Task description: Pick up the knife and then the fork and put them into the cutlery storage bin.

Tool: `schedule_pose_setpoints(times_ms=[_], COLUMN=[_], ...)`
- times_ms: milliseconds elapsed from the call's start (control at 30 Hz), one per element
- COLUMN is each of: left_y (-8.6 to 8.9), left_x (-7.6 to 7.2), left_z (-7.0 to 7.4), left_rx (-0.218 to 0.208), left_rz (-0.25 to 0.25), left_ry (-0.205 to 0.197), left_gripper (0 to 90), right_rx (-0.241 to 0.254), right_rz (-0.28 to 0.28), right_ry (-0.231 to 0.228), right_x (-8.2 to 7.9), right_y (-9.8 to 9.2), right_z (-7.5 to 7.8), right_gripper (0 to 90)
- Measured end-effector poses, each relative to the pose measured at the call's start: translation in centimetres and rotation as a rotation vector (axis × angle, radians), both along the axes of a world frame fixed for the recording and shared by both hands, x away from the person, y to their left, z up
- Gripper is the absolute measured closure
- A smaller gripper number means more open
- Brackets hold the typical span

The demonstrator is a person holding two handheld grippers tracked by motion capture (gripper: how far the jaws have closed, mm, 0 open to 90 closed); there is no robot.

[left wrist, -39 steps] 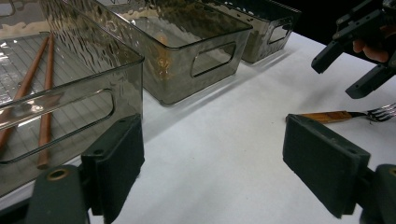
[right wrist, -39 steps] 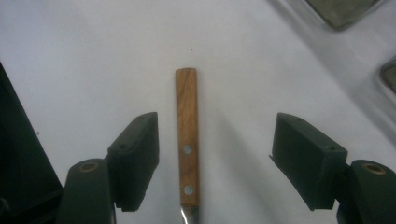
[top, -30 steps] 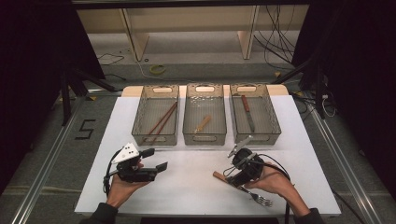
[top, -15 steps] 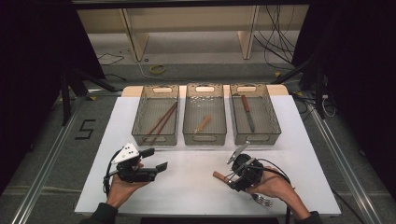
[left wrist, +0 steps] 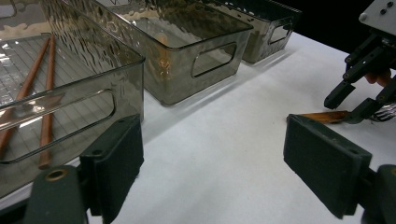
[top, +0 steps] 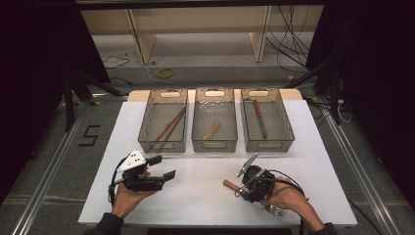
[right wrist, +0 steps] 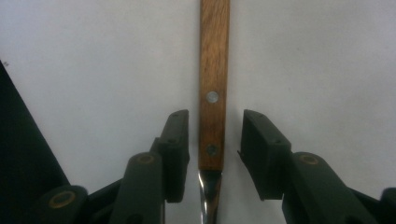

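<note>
A fork with a wooden handle (right wrist: 214,70) lies flat on the white table, its tines (top: 276,210) poking out under the person's right hand. My right gripper (right wrist: 214,135) points down over the handle near the metal neck. Its jaws have just been closing, and the handle sits between the pads with a thin gap on each side. From above, the right gripper (top: 243,187) is near the front right. My left gripper (top: 164,168) rests at the front left, open and empty. Its pads (left wrist: 116,163) face the trays, and the right gripper (left wrist: 355,95) shows farther off.
Three smoky clear trays stand in a row at the back. The left tray (top: 163,142) holds two chopsticks (top: 170,125), the middle tray (top: 214,143) a small wooden-handled piece (top: 212,129), and the right tray (top: 268,143) a knife (top: 259,117). Bare white table lies between the hands.
The right gripper has settled slightly lower over the fork handle and its jaws have narrowed around it. The left gripper has stayed still.
</note>
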State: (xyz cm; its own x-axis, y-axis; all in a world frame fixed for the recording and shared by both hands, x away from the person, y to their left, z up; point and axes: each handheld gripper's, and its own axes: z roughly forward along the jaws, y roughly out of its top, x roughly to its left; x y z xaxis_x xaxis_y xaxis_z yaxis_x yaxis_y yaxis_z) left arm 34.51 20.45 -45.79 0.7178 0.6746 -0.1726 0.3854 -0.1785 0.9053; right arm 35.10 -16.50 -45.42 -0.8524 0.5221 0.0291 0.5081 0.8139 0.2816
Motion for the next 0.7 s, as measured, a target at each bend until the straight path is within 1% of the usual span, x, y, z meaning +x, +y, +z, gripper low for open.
schedule_pose_setpoints(times_ms=[200,300,467,633,700], left_y=[0.01,0.02,0.0,-0.02,-0.02], left_x=[0.01,0.01,0.01,0.01,0.02], left_z=[0.0,0.0,-0.01,-0.04,-0.06], left_rx=[0.0,0.0,0.002,0.002,0.001], left_rz=[0.0,0.0,0.0,-0.001,0.0], left_ry=[0.001,0.001,0.001,0.002,0.003], left_gripper=[19.5,19.5,19.5,19.5,19.5], right_rx=[-0.018,-0.038,-0.039,-0.037,-0.029], right_rz=[0.016,0.03,0.032,0.028,0.04], right_ry=[-0.007,-0.012,-0.01,0.0,0.006], right_x=[-0.07,-0.13,-0.14,-0.02,0.15], right_y=[0.06,0.18,0.18,0.12,0.0], right_z=[-0.17,-0.41,-0.4,-0.39,-0.42], right_gripper=[68.4,70.5,75.7,76.8,77.3])
